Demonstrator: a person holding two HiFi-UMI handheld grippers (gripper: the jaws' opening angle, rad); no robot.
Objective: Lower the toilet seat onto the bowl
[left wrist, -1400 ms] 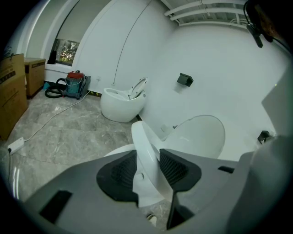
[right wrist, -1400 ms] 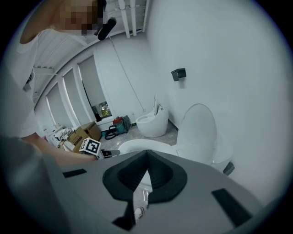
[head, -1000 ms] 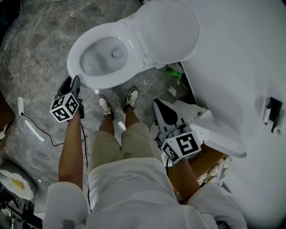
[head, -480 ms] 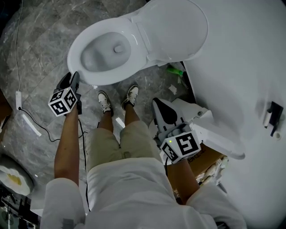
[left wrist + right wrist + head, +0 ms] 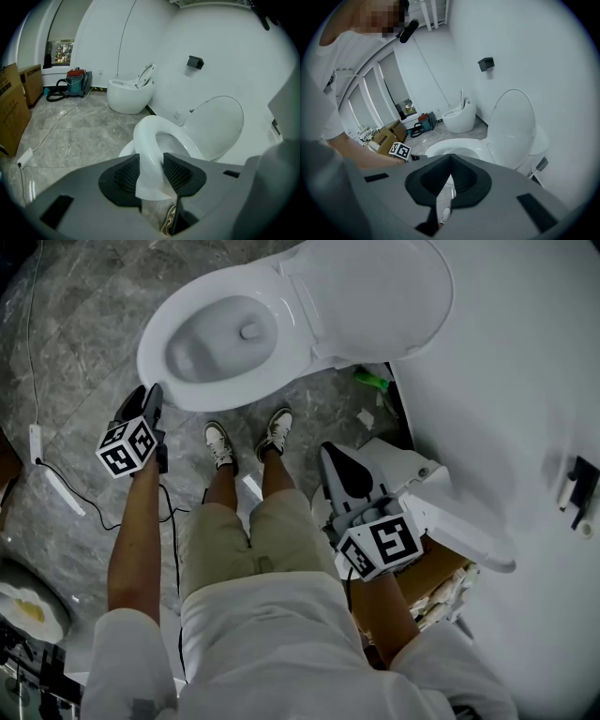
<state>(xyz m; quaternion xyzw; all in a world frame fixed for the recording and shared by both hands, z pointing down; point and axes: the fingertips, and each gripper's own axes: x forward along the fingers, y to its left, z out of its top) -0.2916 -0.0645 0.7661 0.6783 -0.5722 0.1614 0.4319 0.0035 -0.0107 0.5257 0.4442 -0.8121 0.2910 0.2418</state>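
Observation:
A white toilet (image 5: 234,334) stands on the grey marble floor, its lid (image 5: 375,296) upright against the wall. In the left gripper view the white seat ring (image 5: 145,136) runs between my jaws, just over the bowl rim (image 5: 123,151). My left gripper (image 5: 151,161) is shut on the seat's front edge. In the head view my left gripper (image 5: 150,392) sits at the bowl's front left. My right gripper (image 5: 339,454) is held low beside the person's right leg. Seen from its own camera, my right gripper (image 5: 450,159) is shut and empty, pointing toward the lid (image 5: 513,126).
A second toilet (image 5: 129,93), a red and teal bag (image 5: 77,82) and cardboard boxes (image 5: 14,108) stand farther back. A cable (image 5: 56,488) lies on the floor at left. The person's shoes (image 5: 220,446) are just before the bowl. A white fixture (image 5: 441,512) and a box (image 5: 441,568) are at right.
The head view has shifted slightly. The left gripper has moved a little up and left in the picture, staying at the seat's front edge. The right gripper has not moved.

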